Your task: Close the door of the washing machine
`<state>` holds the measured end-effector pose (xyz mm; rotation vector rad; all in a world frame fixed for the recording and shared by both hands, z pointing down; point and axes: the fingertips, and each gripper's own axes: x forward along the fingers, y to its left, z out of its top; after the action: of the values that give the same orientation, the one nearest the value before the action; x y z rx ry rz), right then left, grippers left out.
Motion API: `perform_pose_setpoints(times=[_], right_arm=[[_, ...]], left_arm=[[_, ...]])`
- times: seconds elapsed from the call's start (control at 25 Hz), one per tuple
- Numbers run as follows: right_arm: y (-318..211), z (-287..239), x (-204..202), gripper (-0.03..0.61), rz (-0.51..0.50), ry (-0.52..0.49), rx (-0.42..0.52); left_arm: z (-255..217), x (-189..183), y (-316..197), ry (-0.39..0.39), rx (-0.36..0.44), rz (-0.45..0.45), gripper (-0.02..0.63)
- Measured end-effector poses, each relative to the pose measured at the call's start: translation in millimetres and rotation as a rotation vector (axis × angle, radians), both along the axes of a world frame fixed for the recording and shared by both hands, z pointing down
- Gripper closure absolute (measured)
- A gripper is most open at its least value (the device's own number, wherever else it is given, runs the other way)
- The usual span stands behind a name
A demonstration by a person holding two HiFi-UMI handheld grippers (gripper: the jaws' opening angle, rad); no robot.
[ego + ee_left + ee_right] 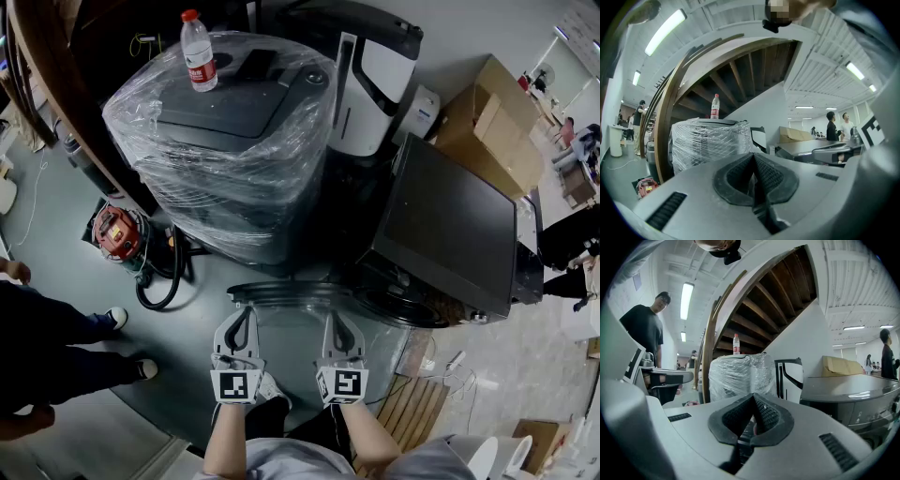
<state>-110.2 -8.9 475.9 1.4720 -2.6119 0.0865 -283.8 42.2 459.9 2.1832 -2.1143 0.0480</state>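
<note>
A wooden stair (778, 291) climbs beneath a ribbed ceiling (820, 70) with strip lights (665, 32).

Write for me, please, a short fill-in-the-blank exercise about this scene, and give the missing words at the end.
1. The water bottle on the plastic-wrapped appliance has a ___ cap.
2. The jaws of the left gripper and the right gripper are both ___ (open/shut), with nothing between them.
3. The round door of the washing machine stands ___ (open/closed) just ahead of the grippers.

Missing words: red; shut; open.
</note>
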Motion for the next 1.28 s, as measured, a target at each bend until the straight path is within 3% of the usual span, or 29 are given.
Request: perform_pose_setpoints(times=[0.4,0.56,1.0,1.28], right_arm=[[-11.7,4.1,-10.9,0.580,-0.017,0.006,0.011],[-22.1,10.3,-13.0,0.580,-0.017,0.019,0.001],[-71.2,66.5,-36.8,0.575,-0.061,0.099,-0.103],[-95.7,121.6,-69.9,0.502,-0.116,0.206,-0.204]], left_arm=[[-8.2,-10.0,-9.8,-0.020,0.044,-0.003,0.612],[-5.5,-12.3,-9.8,-0.021,0.024,-0.005,0.612],[-5.0,-19.1,-1.9,-0.039,0.010,-0.014,0.612],[-4.8,-23.5,4.7,-0.040,0.004,-0.019,0.612]])
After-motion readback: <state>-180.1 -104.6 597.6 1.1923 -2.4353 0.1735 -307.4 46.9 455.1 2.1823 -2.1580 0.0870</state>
